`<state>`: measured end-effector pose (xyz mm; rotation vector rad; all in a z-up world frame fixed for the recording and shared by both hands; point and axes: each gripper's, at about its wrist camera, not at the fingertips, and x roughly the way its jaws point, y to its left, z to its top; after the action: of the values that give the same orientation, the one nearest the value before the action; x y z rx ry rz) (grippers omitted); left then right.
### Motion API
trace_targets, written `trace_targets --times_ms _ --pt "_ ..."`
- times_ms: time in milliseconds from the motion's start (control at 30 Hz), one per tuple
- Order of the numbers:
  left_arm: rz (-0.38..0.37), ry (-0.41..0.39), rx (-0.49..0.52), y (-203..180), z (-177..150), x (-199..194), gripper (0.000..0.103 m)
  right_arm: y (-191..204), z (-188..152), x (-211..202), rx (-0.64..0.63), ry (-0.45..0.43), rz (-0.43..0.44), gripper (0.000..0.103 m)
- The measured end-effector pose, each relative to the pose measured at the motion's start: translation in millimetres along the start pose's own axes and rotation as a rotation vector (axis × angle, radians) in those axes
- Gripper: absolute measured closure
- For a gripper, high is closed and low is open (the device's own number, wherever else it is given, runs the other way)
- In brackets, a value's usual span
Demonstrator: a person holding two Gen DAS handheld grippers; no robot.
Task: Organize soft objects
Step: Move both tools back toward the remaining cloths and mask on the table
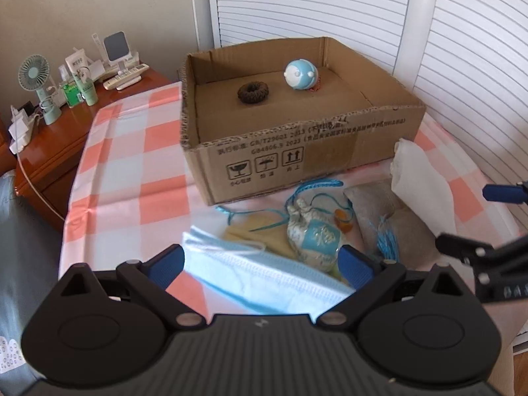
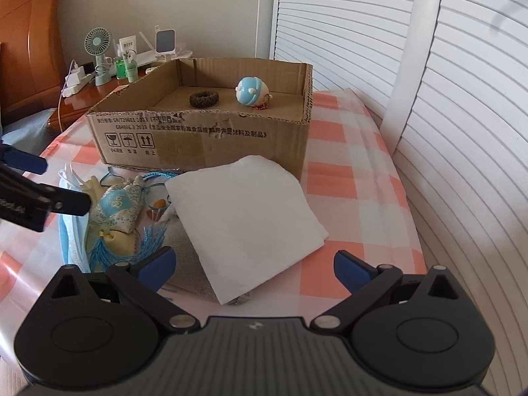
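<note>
An open cardboard box [image 1: 297,151] [image 2: 204,138] stands on the checked cloth and holds a brown scrunchie [image 1: 253,92] [image 2: 204,99] and a blue-and-white round toy [image 1: 301,74] [image 2: 251,90]. In front of it lie a blue face mask [image 1: 264,274] [image 2: 71,241], a floral sachet [image 1: 313,237] [image 2: 120,208] with blue cords, a grey pouch [image 1: 396,221] and a folded white cloth [image 2: 244,217] [image 1: 422,178]. My left gripper [image 1: 262,264] is open just above the mask. My right gripper [image 2: 254,267] is open over the white cloth's near edge.
A wooden nightstand [image 1: 66,145] at the left carries a small fan [image 1: 34,76] [image 2: 98,43], bottles and chargers. White louvred doors [image 2: 445,99] and a white post stand close behind and to the right. The pink checked cloth [image 2: 349,184] covers the table.
</note>
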<state>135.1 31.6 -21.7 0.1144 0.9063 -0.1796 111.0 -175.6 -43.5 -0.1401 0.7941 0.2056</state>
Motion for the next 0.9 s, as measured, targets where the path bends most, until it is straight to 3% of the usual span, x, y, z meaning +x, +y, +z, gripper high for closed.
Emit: trace_targets --times_ms 200,367,533,767,900 --pt "0.023 0.06 0.009 -13 1 27 0.004 -2 -2 -9 -0.006 -0.02 0.025 0.0" --pt "0.036 0.084 0.012 -3 -15 19 0.004 -4 -3 -8 0.004 -0.021 0.039 0.0" --pt "0.098 0.118 0.005 15 -31 12 0.004 -1 -2 -10 0.004 -0.029 0.046 0.0" --pt "0.074 0.112 -0.016 26 -41 3 0.004 3 -2 -13 -0.013 -0.036 0.044 0.0" --pt "0.011 0.112 -0.016 19 -41 0 0.004 4 0 -13 -0.008 -0.039 0.044 0.0"
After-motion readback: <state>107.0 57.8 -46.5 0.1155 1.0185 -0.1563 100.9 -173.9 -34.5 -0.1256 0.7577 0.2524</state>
